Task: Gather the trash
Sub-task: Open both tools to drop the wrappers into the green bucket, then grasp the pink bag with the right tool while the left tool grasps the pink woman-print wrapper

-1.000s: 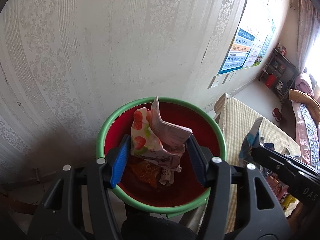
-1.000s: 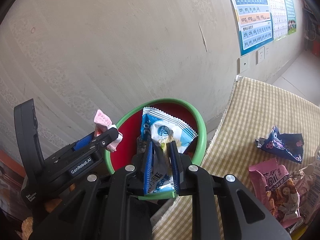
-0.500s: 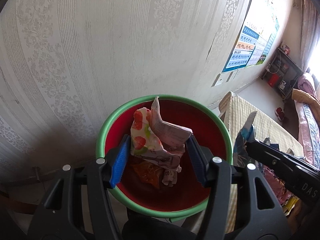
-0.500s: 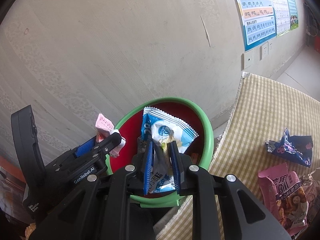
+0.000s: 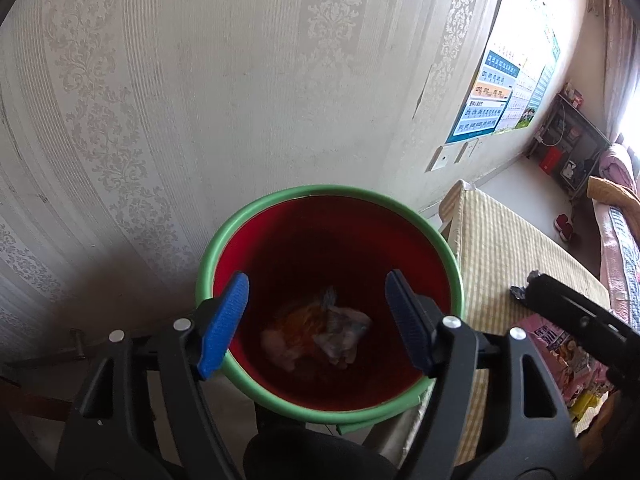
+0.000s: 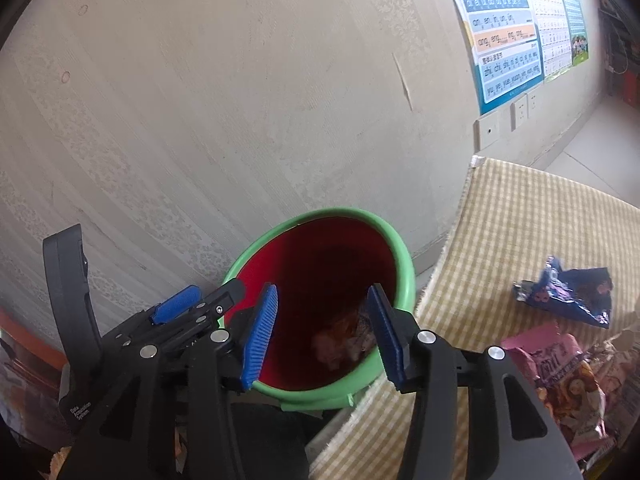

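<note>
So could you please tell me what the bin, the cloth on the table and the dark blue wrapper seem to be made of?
Bin: likely moulded plastic, with a smooth green rim and a red inside.
Checked cloth: seemingly woven fabric, matte, with a yellow-and-white check and a frayed edge.
Dark blue wrapper: probably foil-lined plastic film, glossy and sharply crinkled.

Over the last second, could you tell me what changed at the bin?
Both grippers let go: the left gripper dropped its crumpled wrappers and the right gripper its blue-and-white packet into the red bin; their jaws are opening, empty. The trash now lies at the bottom. The blue wrapper and pink packet stayed on the checked cloth.
</note>
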Available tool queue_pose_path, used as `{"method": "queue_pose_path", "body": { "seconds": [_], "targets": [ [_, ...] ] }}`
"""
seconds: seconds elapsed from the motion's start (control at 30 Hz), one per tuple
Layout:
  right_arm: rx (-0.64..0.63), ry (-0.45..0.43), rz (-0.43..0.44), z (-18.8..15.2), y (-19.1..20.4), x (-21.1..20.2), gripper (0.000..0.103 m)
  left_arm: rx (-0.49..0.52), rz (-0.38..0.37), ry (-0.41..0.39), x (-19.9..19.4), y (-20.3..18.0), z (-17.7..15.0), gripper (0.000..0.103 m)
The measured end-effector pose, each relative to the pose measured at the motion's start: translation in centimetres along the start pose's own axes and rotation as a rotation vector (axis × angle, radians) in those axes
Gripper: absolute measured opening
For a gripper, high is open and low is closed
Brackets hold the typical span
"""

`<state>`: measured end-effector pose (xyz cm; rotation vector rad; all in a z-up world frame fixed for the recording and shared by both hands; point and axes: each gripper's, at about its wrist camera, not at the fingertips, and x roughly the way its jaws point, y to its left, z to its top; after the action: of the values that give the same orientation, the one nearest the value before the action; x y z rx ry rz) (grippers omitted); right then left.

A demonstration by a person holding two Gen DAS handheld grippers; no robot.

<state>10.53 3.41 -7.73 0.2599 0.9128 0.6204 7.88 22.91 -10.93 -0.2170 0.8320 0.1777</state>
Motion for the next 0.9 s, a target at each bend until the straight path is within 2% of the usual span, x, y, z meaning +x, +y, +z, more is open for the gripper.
{"method": "queue_pose_path", "body": {
  "seconds": [0.13, 0.23, 0.3, 0.47, 0.53, 0.63, 0.77, 0.87, 0.9],
  "targets": [
    [0.003, -0.025, -0.036, -1.0, -1.2, -2.9, 0.047, 0.015, -0.020, 0.003, -0.8, -1.4, -0.6, 0.068],
    [0.017, -0.067, -0.099, -2.4, -2.9, -6.2, 0.047, 0.036, -0.049, 0.013, -1.6, -3.0, -1.5, 0.068],
    [0.037, -0.104, -0.167, -3.8, -4.5, -8.8, 0.049, 0.049, -0.067, 0.022, -1.8, -4.1, -2.1, 0.068],
    [0.125, -0.177, -0.438, -7.1, -10.1, -14.7, 0.057, 0.082, -0.138, 0.076, -2.1, -7.9, -4.2, 0.069],
    [0.187, -0.186, -0.490, -8.1, -12.6, -16.2, 0.058, 0.093, -0.170, 0.100, -2.2, -9.5, -4.8, 0.069],
    [0.281, -0.170, -0.485, -9.0, -15.8, -16.9, 0.059, 0.126, -0.227, 0.124, -2.7, -12.6, -5.9, 0.070],
    [0.430, -0.134, -0.372, -10.5, -19.3, -16.0, 0.057, 0.146, -0.288, 0.168, -2.5, -16.0, -6.8, 0.070],
    [0.483, -0.114, -0.311, -11.3, -20.2, -15.6, 0.028, 0.156, -0.321, 0.199, -1.9, -18.5, -6.8, 0.070],
    [0.482, -0.118, -0.305, -11.7, -20.2, -15.8, 0.025, 0.161, -0.324, 0.202, -1.7, -19.0, -6.7, 0.070]
  ]
}}
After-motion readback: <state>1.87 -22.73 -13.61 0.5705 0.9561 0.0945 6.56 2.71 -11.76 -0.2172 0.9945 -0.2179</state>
